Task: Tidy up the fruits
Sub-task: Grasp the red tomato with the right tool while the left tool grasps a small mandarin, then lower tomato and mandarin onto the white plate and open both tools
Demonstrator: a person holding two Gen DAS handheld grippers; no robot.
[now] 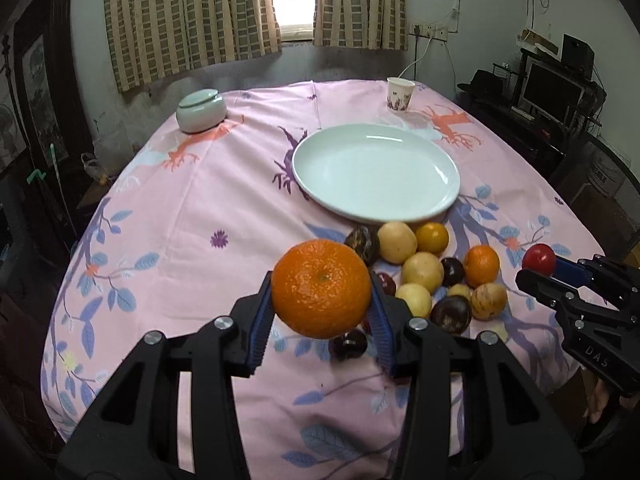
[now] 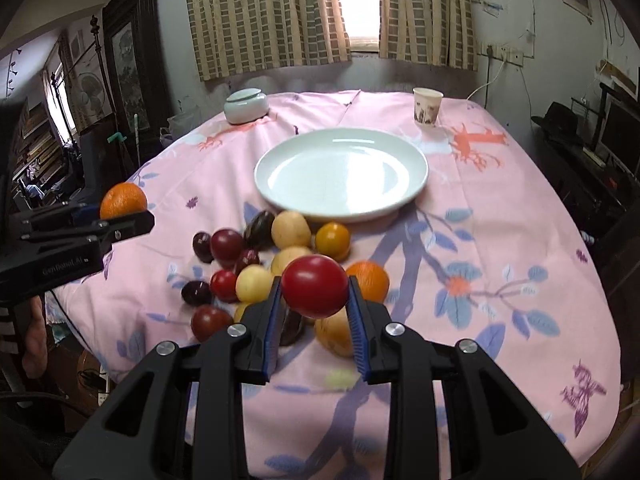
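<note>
Left wrist view gives me the large orange (image 1: 321, 288) first: my left tongs (image 1: 320, 300) are closed around its sides, lifted clear of the cloth, just on the near side of the white plate (image 1: 376, 204). I read that as a carry, since the plate has nothing on it and looks like the place to gather fruit. On the right wrist view my right tongs (image 2: 315, 300) are likewise closed on a red fruit (image 2: 315, 286), pinched across its middle and held above the fruit pile (image 2: 276, 264), again nearer to me than the plate. Both pieces sit far out toward the fingertips, so I judge the grips light and would move gently. The pile itself lies touching or just beside the plate's near rim: yellow, dark purple, red and smaller orange fruits crowded together, some hidden behind my tongs. Beyond the plate stand a paper cup (image 2: 427, 106) and a lidded pale jar (image 2: 246, 106), well apart from it near the far edge of the bench (image 2: 520, 216) with its pink cloth.
</note>
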